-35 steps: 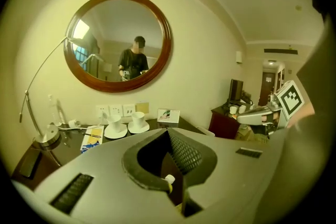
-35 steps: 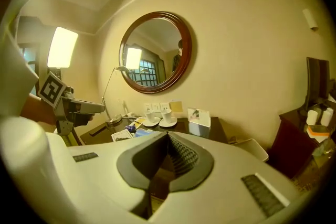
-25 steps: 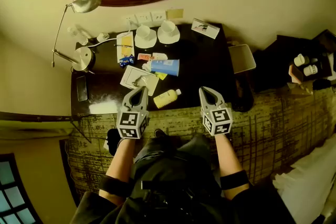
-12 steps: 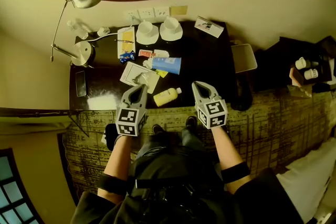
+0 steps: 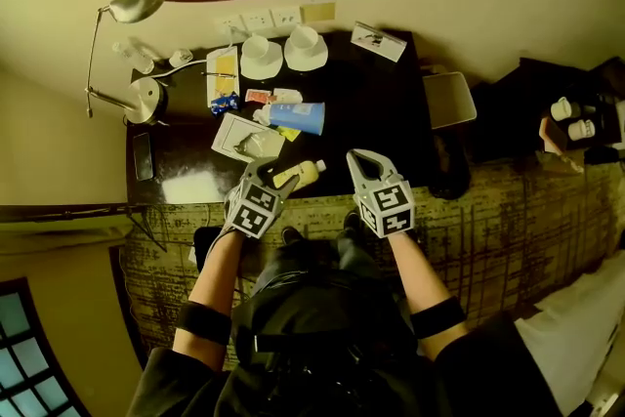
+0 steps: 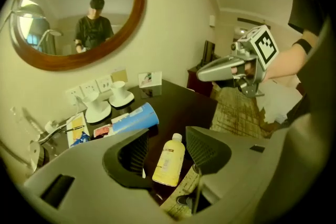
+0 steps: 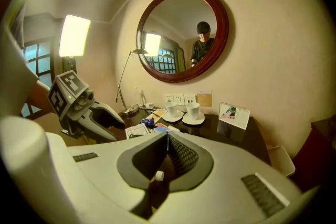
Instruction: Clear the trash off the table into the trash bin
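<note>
Your left tool [image 6: 167, 134] has just been opening its jaws, and they now stand apart on either side of the small yellow plastic bottle with a white cap [image 6: 169, 161]. The pads do not seem to press on it yet. The bottle lies on its side close to the front edge of the dark glossy table [image 5: 381, 112], with its cap pointing toward the back. Its length runs roughly along the line your tool points, so the jaws are already set to close across its width. Come down a little more until the pads are level with the thick middle of the body, not the narrow neck, and close there. A round, smooth bottle is likely to roll or squirt out if you pinch it near one end or too high. Close firmly but without crushing it, then lift straight up before travelling, so you do not drag the printed white paper leaflet [image 5: 246, 138] lying just beside it. The pale rectangular trash bin [image 5: 450, 100] stands beside the table's right edge, well apart from the bottle. Your right tool [image 5: 357, 156] hangs closed and empty over the front edge between the two. Draw it aside, or carry the bottle above it.
</note>
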